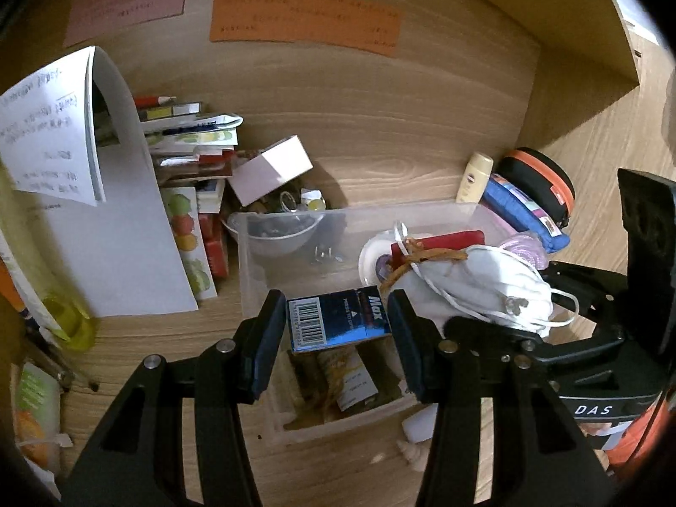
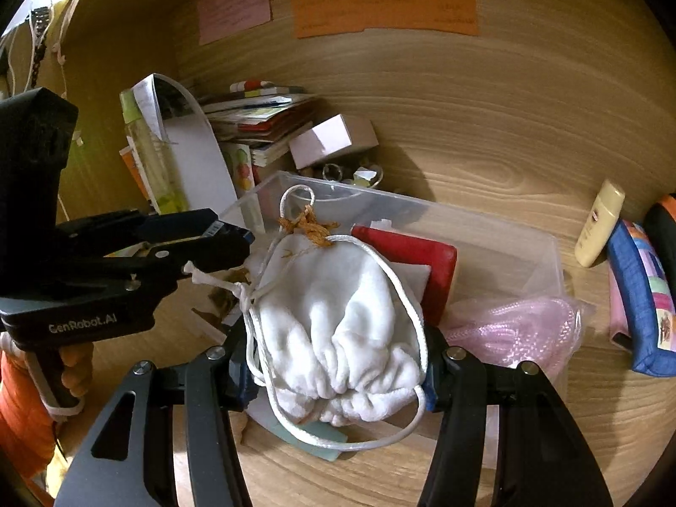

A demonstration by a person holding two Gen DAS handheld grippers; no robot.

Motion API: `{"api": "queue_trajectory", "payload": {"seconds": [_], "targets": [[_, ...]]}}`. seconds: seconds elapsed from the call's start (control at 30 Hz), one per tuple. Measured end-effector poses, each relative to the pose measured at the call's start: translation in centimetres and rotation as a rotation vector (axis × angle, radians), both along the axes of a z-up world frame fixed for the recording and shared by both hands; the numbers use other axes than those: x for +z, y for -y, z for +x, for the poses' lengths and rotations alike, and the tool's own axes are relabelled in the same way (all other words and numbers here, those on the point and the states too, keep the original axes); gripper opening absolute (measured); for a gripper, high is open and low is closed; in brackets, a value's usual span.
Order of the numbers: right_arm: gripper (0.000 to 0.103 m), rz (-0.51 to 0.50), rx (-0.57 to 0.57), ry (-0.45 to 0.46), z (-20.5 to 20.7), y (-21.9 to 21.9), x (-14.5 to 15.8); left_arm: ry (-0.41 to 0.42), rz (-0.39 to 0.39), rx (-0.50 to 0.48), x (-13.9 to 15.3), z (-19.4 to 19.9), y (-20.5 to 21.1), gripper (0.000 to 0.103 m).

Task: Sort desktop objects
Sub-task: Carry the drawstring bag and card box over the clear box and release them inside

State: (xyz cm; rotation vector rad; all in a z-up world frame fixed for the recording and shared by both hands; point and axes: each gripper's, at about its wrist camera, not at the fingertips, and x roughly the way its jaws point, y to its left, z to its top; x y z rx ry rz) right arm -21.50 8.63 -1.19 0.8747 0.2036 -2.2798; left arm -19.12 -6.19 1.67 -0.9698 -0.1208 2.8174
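Note:
My left gripper (image 1: 338, 325) is shut on a small blue "Max" box (image 1: 338, 319) with a barcode, held over the near end of a clear plastic bin (image 1: 253, 262). My right gripper (image 2: 338, 363) is shut on a white drawstring pouch (image 2: 338, 317) with an orange tassel, held over the same bin (image 2: 545, 253). The pouch also shows in the left wrist view (image 1: 486, 291), and the left gripper shows in the right wrist view (image 2: 211, 236). A red case (image 2: 414, 262) and a pink mesh bag (image 2: 515, 329) lie in the bin.
A stack of books and papers (image 1: 186, 156), a pink box (image 1: 274, 169) and a clear bowl (image 1: 274, 232) stand behind the bin. A cream tube (image 2: 600, 224), a blue pouch (image 2: 642, 304) and an orange-black case (image 1: 545, 186) lie to the right. Coloured notes (image 1: 304, 17) hang on the wooden back wall.

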Motion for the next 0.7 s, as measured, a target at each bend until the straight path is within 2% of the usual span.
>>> {"api": "queue_trajectory", "payload": {"seconds": [0.47,0.63,0.7], "targets": [[0.055,0.065,-0.039,-0.07,0.9,1.2,-0.1,0.02,-0.038,0.008,-1.1,-0.6,-0.4,0.05],[0.06,0.075,-0.035,-0.084,1.2,1.3,-0.1,0.005,-0.022,-0.003,-0.8,-0.2,-0.2,0.053],[0.061,0.078,-0.032,-0.087,1.3,1.4,-0.1,-0.012,-0.018,-0.007,-0.5,0.1,-0.2,0.058]]}}
